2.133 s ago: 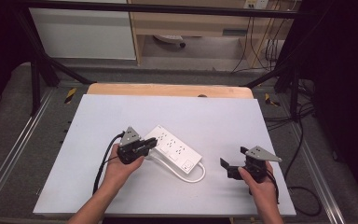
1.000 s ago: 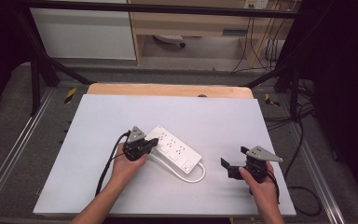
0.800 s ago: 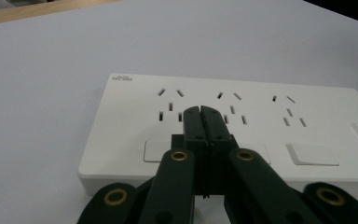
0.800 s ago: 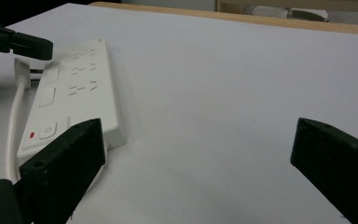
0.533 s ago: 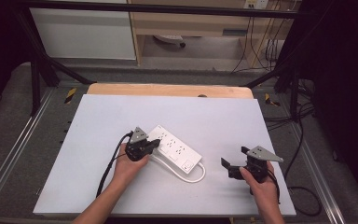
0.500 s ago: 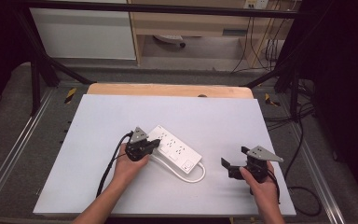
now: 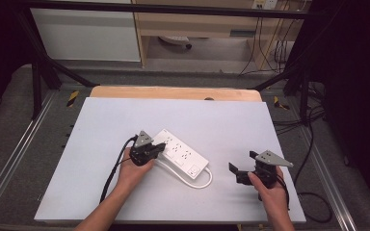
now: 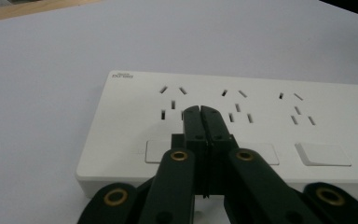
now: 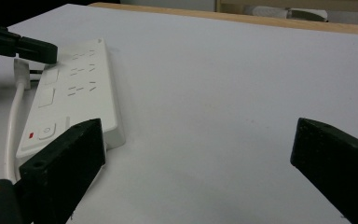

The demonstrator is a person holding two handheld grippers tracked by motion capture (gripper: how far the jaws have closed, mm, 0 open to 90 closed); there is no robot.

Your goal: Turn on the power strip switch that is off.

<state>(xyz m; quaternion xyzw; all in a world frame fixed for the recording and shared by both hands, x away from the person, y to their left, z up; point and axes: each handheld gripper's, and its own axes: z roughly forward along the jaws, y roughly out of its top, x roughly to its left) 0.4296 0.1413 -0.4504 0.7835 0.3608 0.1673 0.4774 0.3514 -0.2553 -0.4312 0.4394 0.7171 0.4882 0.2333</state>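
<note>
White worktop (image 7: 125, 115) in dark lab, power strip (image 7: 180, 153) mid-surface w/ both tools near it.
High view: left tool (image 7: 147, 149) sits at strip's near-left end; right tool (image 7: 250, 168) is well apart. Left gripper view: jaws pressed together, holding nothing, tips over a socket/switch row; a hard push could slide the strip or flip a switch by accident. Right gripper view: jaws wide apart, empty, so nothing braces the strip.

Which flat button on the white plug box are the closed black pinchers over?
The left hand-held gripper hovers over the end button of the power strip, nearest the printed corner; the others lie beyond.
</note>
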